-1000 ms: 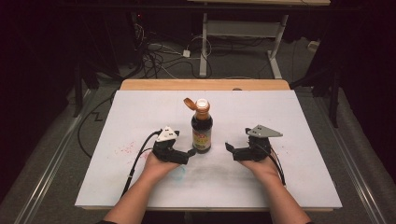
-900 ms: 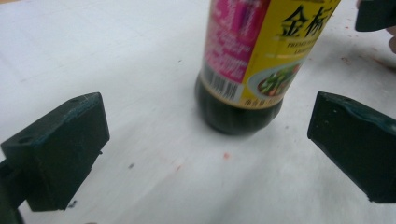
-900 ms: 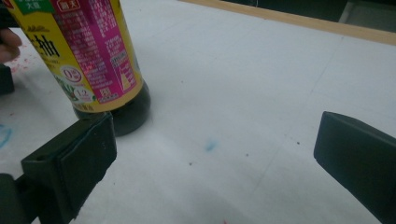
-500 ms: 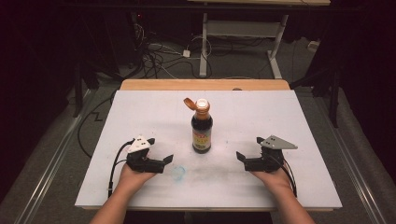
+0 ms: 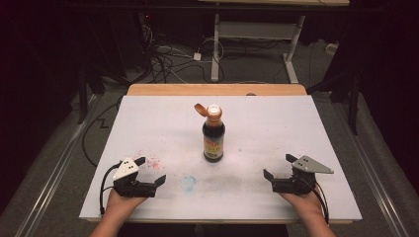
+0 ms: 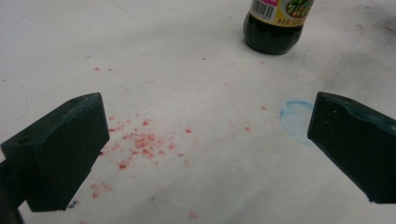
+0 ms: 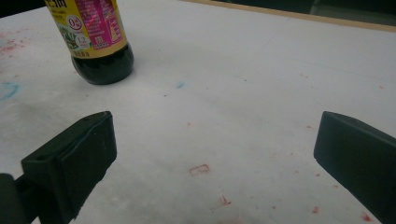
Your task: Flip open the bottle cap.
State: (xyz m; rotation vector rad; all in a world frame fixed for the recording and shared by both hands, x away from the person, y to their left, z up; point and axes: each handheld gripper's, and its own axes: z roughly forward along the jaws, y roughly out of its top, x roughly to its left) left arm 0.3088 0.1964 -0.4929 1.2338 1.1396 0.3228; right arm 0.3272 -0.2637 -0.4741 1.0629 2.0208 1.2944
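Note:
A dark sauce bottle (image 5: 213, 134) with a yellow and pink label stands upright in the middle of the white table top (image 5: 276, 123), its orange flip cap hinged open. Its base shows in the left gripper view (image 6: 273, 32) and in the right gripper view (image 7: 100, 46). My left gripper (image 5: 150, 171) rests near the front left edge, open, with nothing between its jaws. My right gripper (image 5: 279, 166) sits near the front right edge, open and empty too. Both are well apart from the bottle.
Red specks (image 6: 140, 142) and a faint blue ring (image 6: 296, 119) mark the table surface in front of the bottle. The wooden table edge (image 5: 217, 89) runs along the far side. Cables and desk legs (image 5: 215, 44) lie on the dark floor beyond.
Both hands drew their grippers back from beside the bottle toward the front edge, the left going left and the right going right. The bottle stayed in place.

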